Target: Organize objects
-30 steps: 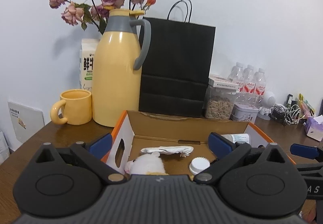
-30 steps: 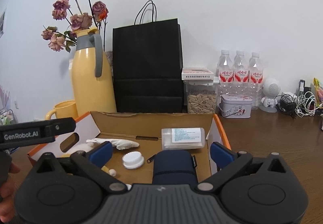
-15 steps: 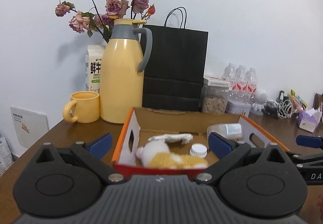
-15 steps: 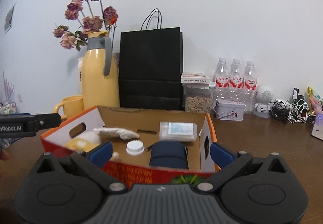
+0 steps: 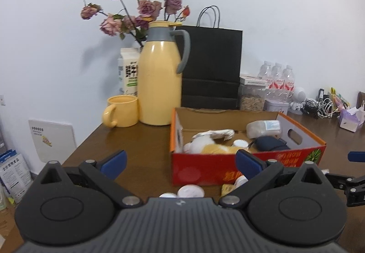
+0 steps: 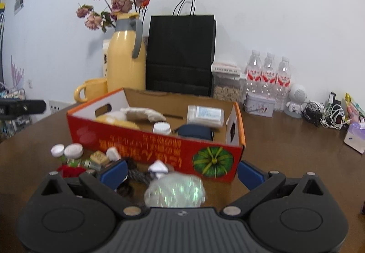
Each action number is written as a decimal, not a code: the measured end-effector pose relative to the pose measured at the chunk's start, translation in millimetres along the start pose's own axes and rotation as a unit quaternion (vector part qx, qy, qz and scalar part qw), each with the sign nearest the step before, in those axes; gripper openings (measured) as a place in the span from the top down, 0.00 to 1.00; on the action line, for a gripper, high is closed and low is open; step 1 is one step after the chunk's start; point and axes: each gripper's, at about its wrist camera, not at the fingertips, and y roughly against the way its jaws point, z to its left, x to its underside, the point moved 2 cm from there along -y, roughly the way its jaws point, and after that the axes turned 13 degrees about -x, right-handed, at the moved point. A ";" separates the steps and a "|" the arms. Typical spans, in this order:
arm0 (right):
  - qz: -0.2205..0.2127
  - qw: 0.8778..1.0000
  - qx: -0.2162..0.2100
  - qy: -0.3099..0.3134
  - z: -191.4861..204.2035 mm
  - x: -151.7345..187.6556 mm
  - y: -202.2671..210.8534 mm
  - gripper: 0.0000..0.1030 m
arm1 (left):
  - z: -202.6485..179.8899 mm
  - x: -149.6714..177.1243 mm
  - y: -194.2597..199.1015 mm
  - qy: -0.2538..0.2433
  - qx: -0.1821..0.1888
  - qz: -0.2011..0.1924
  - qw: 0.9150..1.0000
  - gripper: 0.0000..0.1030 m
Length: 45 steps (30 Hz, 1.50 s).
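**Red box on the table, both grippers spread**

While the red cardboard box [image 6: 159, 148] sits on the brown table [image 6: 285, 150], a plush toy [image 5: 205, 148], white cap [image 6: 162, 128], dark pouch [image 6: 196, 131] and clear packet [image 6: 205, 115] are held inside. Small items are scattered before its pumpkin-printed front. Left gripper [image 5: 180, 161] and right gripper [image 6: 182, 173] are held wide apart, empty.

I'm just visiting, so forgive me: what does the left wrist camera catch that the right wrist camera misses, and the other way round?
Only the left wrist view shows the white panel leaning against the wall and the booklets below it. Only the right wrist view shows the pumpkin picture on the box front, the crinkly clear wrapper and the red item among the small things before the box. Both show the red box, the yellow jug, the yellow mug, the black bag and the water bottles. Both grippers stand open and empty.
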 end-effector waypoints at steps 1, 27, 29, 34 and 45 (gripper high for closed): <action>0.006 1.000 -0.002 0.000 1.4 3.8 1.5 0.00 | 3.7 1.7 2.2 0.000 -0.004 0.002 1.000 0.00; 0.052 0.997 -0.029 -0.050 -13.3 28.1 -35.3 0.53 | 52.7 35.8 14.2 0.019 -0.051 0.060 0.997 0.00; 0.045 0.998 -0.031 -0.040 -10.4 28.8 -33.4 0.57 | 51.1 37.1 13.6 0.017 -0.049 0.061 0.997 0.00; 0.019 0.999 -0.023 -0.026 -7.2 28.3 -24.7 0.62 | 48.7 39.3 8.4 0.012 -0.050 0.068 0.996 0.00; -0.036 0.999 0.018 -0.014 -5.9 27.0 -5.5 0.62 | 32.4 39.2 -28.6 -0.023 -0.044 0.107 0.993 0.00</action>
